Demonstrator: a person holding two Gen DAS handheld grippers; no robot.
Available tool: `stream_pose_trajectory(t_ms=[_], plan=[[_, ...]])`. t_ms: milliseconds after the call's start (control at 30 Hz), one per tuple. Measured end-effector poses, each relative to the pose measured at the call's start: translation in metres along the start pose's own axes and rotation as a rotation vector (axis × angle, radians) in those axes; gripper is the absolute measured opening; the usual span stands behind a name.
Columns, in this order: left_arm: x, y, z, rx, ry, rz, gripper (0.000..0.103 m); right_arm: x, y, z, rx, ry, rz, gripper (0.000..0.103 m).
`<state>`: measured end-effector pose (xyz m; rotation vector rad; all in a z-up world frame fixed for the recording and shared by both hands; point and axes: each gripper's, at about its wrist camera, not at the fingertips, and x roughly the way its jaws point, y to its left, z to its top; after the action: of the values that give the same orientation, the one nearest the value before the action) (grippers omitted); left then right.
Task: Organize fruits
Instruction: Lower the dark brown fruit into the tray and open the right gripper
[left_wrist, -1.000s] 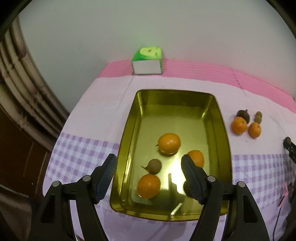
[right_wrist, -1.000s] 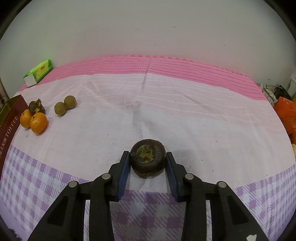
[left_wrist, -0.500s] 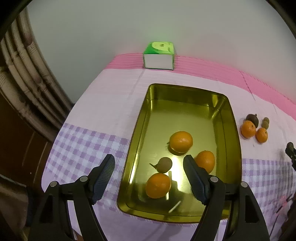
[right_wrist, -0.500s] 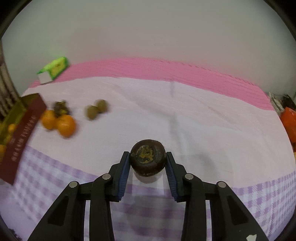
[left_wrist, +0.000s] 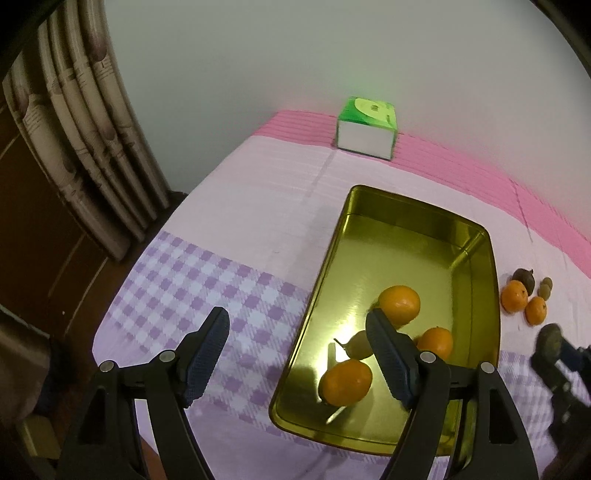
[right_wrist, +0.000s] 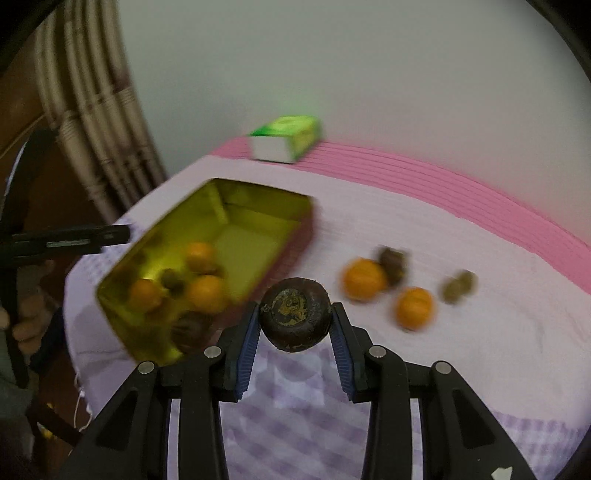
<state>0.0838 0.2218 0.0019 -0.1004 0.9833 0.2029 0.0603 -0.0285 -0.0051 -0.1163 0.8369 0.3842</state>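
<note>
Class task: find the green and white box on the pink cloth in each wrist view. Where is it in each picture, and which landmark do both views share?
Left wrist view: green and white box at upper centre right, by the wall, beyond the tin's far end.
Right wrist view: the box at upper centre, blurred, above the tin.
Shared landmark: the gold tin that holds oranges.

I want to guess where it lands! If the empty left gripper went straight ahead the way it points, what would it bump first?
Probably the checked tablecloth, just left of the gold tray. The left gripper is open; depth is hard to judge.
</note>
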Motion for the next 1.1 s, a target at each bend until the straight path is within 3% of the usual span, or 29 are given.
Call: stream_pose_trajectory(t_ms=[167,367,1100], plan=[[0.003,0.004,0.001,-0.019,0.011,0.018,0.077,0.016,0.046,0.013,-0.085,0.005,0.049,0.035],[0.005,0.009,0.002,-0.037,0.014,0.041,0.077,0.036,0.07,0.017,-0.138,0.037,0.066,0.035],[0.007,0.012,0.002,-0.054,0.021,0.032,0.077,0.061,0.076,0.001,-0.162,0.108,0.059,0.035]])
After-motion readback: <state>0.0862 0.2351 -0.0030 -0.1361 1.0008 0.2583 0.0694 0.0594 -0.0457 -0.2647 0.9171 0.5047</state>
